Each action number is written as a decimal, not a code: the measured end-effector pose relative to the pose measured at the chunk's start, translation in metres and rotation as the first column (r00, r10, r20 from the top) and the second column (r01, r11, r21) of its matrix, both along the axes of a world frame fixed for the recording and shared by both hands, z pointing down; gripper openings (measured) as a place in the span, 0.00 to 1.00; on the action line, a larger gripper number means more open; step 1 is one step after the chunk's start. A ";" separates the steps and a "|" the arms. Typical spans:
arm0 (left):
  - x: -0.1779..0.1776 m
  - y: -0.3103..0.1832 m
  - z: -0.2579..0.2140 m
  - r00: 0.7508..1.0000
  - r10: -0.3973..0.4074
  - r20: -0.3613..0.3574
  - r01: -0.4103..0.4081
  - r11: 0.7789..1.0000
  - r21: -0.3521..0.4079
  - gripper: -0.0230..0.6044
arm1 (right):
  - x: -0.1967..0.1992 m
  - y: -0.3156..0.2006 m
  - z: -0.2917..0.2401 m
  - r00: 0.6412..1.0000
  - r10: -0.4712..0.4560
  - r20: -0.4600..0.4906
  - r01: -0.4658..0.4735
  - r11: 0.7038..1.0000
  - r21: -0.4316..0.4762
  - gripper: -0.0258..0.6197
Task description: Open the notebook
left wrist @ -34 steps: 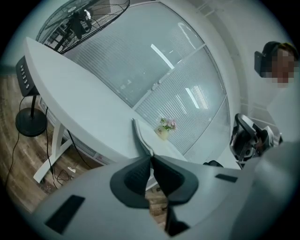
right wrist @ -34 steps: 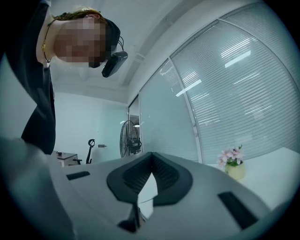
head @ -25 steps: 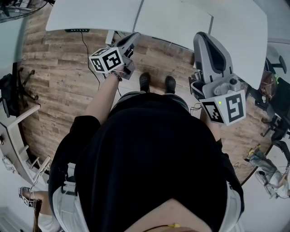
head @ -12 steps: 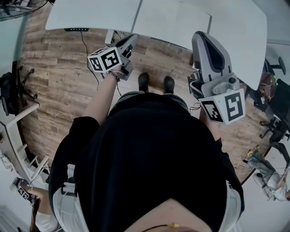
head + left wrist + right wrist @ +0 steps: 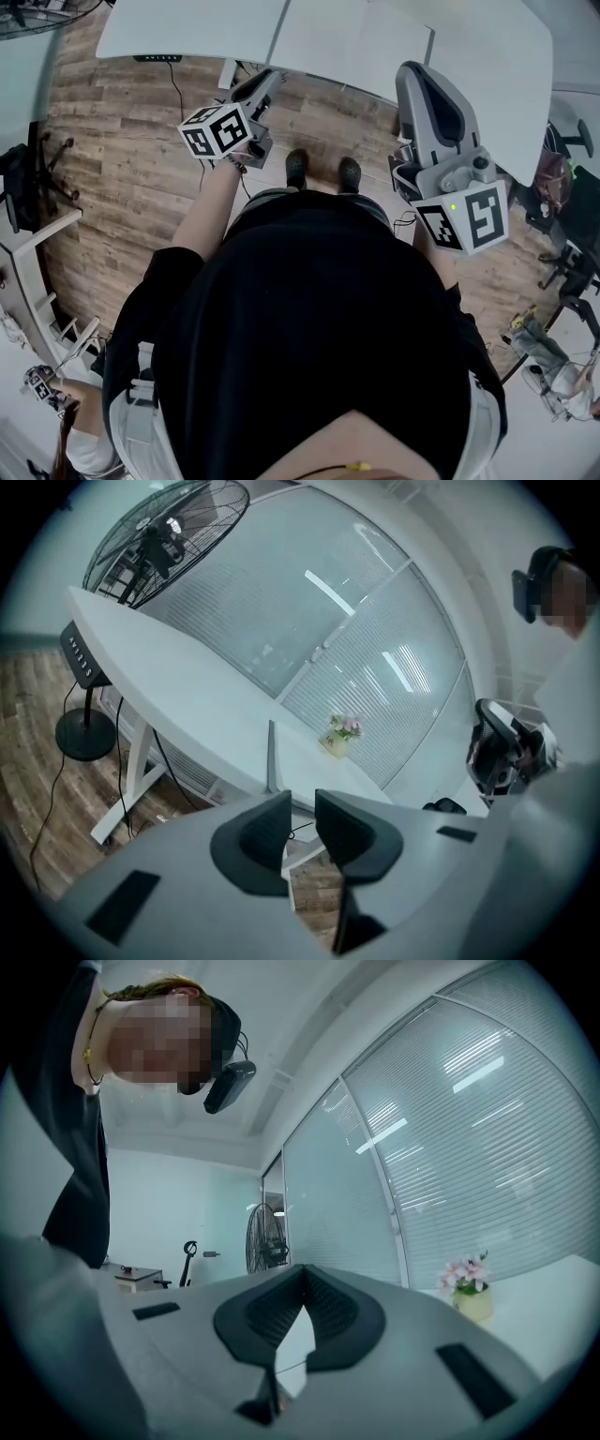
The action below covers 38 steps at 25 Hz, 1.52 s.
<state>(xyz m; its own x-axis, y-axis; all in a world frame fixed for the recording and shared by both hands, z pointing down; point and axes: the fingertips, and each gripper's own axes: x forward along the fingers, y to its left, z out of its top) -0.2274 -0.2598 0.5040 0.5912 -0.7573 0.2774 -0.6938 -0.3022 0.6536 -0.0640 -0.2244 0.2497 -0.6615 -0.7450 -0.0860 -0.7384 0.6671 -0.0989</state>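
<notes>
So: no notebook in any view, so its direction and long axis can't be told. Desk [image 5: 187, 28] lies at 12 o'clock, both arms just short of its edge. Left hand-held gripper [image 5: 300, 803] has just been opening, jaws slightly apart, nothing btwn. Right hand-held gripper [image 5: 305, 1274] closed, empty.

Head view looks down; gripper views share flowerpot [image 5: 338, 735].
</notes>
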 end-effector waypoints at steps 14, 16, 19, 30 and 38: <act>0.042 -0.002 -0.132 0.996 0.024 0.089 -0.052 0.942 0.333 0.20 | 0.037 0.008 -0.017 0.999 0.033 0.003 -0.033 0.999 0.039 0.05; 0.052 -0.002 -0.145 0.993 0.037 0.117 -0.078 0.925 0.373 0.20 | 0.044 0.009 -0.019 0.999 0.039 0.004 -0.040 0.998 0.045 0.04; 0.067 0.001 -0.164 0.986 0.052 0.161 -0.118 0.895 0.431 0.20 | 0.054 0.013 -0.022 0.999 0.050 0.003 -0.050 0.997 0.056 0.04; 0.118 0.016 -0.224 0.959 0.094 0.267 -0.232 0.800 0.554 0.17 | 0.091 0.024 -0.026 0.996 0.091 0.011 -0.092 0.994 0.066 0.05; 0.151 0.022 -0.254 0.953 0.110 0.281 -0.266 0.746 0.610 0.10 | 0.115 0.024 -0.030 0.994 0.110 0.013 -0.110 0.991 0.076 0.04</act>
<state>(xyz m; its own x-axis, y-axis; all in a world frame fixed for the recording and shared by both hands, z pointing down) -0.0764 -0.2377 0.2497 0.7256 -0.6822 -0.0906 -0.6743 -0.7311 0.1045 0.0515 -0.2001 0.2201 -0.5749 -0.8042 -0.1508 -0.8071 0.5877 -0.0573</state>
